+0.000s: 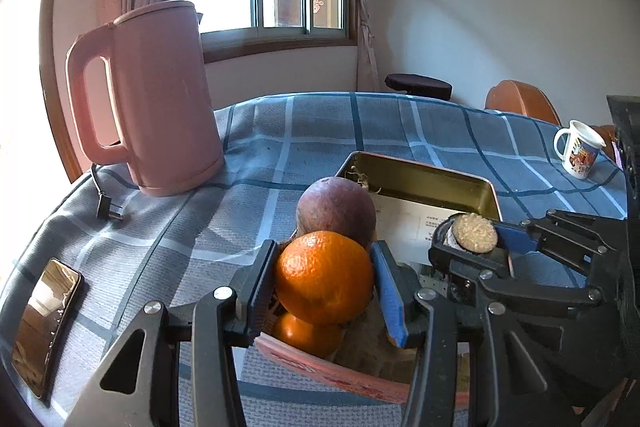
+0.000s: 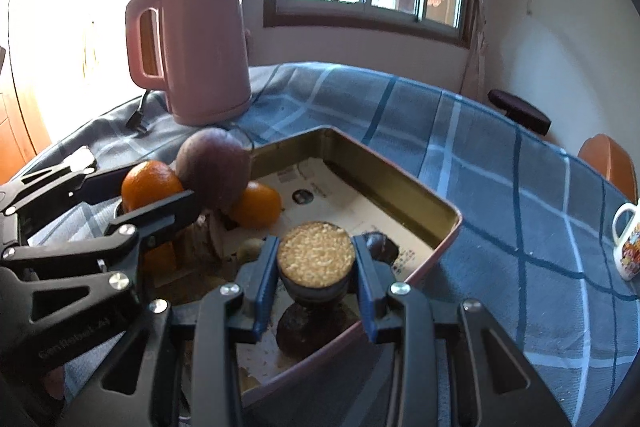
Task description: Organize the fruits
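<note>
Two grippers work over an open tin box [image 2: 404,195]: the left gripper [image 1: 324,281] clamps an orange [image 1: 325,277], the right gripper [image 2: 316,263] clamps a crumb-topped round cake [image 2: 315,254], a purple passion fruit [image 1: 335,210] just behind the orange.

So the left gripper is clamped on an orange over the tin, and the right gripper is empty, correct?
Not quite. The right gripper isn't empty: the right wrist view shows it shut on a round grain-topped cake. The left gripper does clamp the orange over the tin.
</note>
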